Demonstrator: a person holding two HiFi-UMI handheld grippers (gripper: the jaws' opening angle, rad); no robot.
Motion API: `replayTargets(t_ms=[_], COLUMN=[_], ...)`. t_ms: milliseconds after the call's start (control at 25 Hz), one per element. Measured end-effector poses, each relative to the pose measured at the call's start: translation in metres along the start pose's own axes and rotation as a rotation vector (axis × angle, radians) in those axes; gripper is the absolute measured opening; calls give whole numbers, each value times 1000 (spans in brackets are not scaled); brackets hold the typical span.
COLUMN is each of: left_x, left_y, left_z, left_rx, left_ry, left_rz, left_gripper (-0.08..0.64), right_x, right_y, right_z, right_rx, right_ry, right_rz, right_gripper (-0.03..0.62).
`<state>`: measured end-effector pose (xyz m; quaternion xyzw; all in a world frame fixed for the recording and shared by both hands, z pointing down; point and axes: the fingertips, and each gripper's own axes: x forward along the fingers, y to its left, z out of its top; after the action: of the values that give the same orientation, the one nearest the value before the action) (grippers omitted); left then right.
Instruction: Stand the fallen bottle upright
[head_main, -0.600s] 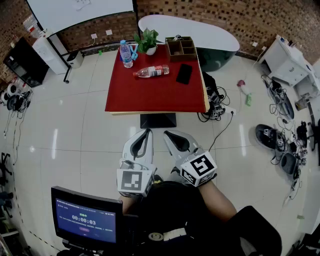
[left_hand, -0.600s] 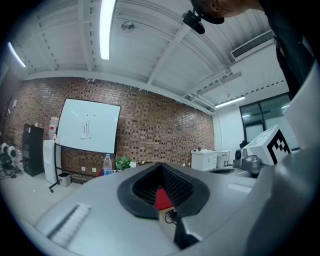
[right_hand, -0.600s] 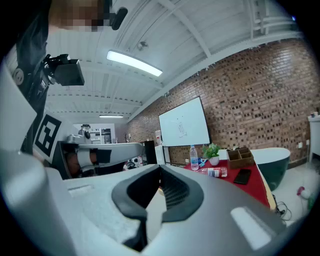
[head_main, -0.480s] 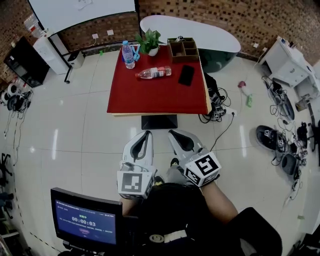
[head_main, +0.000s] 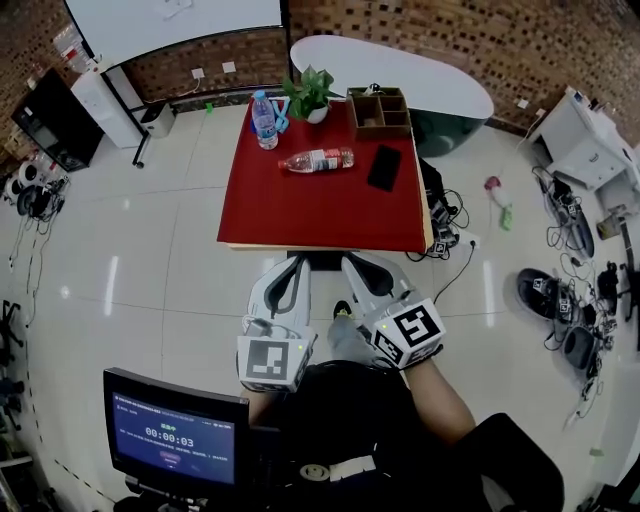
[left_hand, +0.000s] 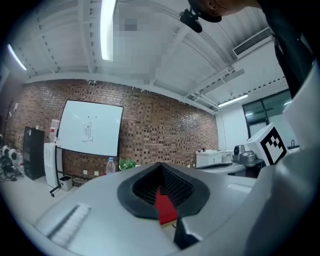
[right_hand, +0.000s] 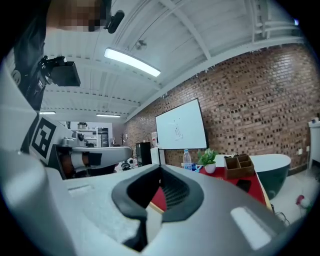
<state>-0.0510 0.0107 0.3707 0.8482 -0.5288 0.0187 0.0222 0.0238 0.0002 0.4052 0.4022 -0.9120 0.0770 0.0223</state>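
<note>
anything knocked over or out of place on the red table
Yes. The fallen bottle lies on its side towards the back of the table, while the upright bottle stands at the back left corner. No spill shows around it.

Red table (head_main: 320, 215), standing ahead of the left gripper (head_main: 295, 265) and right gripper (head_main: 352, 264), apart from both. Nearer them lie a fallen bottle (head_main: 318, 160) and a phone (head_main: 384, 167); at the far edge stand an upright bottle (head_main: 264, 119), a potted plant (head_main: 312, 95) and a wooden box (head_main: 379, 111).

timer 00:00:03 on the monitor screen (head_main: 175, 440), smaller lines there too blurred, whiteboard (head_main: 170, 18) writing unreadable
</note>
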Motion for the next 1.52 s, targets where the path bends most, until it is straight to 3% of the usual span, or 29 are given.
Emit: replayTargets(t_ms=[240, 720, 1160, 1360, 1520], left_x=[63, 173, 196, 195, 192], left_y=[14, 34, 85, 117, 137], left_z=[7, 11, 1, -3, 5], left_rx=[16, 63, 40, 1, -15], left_ry=[36, 30, 55, 73, 64], left_rz=[36, 86, 146, 146, 139], left_gripper=[8, 8, 8, 8, 8], right_x=[35, 89, 159, 190, 218], right_y=[-48, -149, -163, -142, -129], right_z=[13, 26, 12, 18, 7], right_rx=[5, 74, 92, -28, -305], right_ry=[-7, -21, 106, 157, 317], right_rz=[38, 128, 243, 287, 354], right_gripper=[5, 5, 12, 56, 200])
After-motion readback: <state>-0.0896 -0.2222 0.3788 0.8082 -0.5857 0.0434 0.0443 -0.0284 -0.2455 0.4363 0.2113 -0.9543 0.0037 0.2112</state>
